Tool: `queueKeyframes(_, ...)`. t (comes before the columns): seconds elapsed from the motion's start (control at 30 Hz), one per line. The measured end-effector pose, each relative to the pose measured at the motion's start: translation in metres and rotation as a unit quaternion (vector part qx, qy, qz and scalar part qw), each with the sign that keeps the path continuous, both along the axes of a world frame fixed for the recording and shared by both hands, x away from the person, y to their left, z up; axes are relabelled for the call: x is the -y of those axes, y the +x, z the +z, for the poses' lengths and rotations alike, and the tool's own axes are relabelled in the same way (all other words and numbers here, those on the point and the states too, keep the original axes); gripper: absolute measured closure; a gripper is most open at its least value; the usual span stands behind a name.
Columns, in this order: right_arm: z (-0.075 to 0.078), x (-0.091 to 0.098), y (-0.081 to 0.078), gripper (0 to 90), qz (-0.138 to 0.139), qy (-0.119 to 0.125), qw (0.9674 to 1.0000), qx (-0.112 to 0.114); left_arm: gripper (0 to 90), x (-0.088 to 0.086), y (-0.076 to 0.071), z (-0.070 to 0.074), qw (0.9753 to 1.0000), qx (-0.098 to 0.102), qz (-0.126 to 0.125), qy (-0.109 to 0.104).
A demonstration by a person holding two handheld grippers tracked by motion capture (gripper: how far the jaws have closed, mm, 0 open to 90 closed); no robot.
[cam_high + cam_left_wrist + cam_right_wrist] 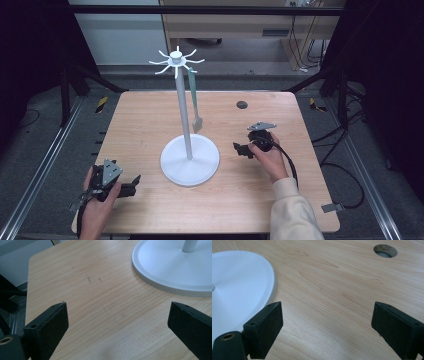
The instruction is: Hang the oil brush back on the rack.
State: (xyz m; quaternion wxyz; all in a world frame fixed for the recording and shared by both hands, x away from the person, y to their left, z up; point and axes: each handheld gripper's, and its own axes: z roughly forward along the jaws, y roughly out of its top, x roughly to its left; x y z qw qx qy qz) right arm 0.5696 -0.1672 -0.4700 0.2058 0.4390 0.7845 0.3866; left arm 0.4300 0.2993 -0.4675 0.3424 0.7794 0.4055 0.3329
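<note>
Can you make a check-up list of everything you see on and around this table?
Surface: wooden table, bare wood, a round hole near the far edge.
Job's things: white stand with a round base, tall pole and hooks on top; a grey-green spatula hangs from one hook.
Clutter: nothing seen.
Grippers: left gripper open, holding nothing; right gripper open, holding nothing; both hand-held, either side of the stand.
Cables: black cable trails from the right gripper.
Surroundings: dark frame, grey floor, more cables behind.

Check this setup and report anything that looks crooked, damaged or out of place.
Nothing stands out. The white stand is upright on the table, with one grey-green utensil hanging straight from a hook. The left gripper and right gripper are open and empty. The dark round hole looks built in, not damage.
</note>
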Motion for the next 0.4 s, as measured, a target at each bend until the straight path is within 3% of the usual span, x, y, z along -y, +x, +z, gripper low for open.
queueKeyframes(0.1,-0.0034,-0.0015,-0.0008,11.3,-0.005,0.006,0.9999,0.007,2.8,0.0004,0.0002,-0.0003,1.0,0.0,-0.001,0.001)
queueKeyframes(0.4,-0.0083,-0.0072,-0.001,11.3,0.001,0.002,1.0,-0.008,2.8,0.0009,0.0003,-0.0004,1.0,-0.001,-0.003,0.003)
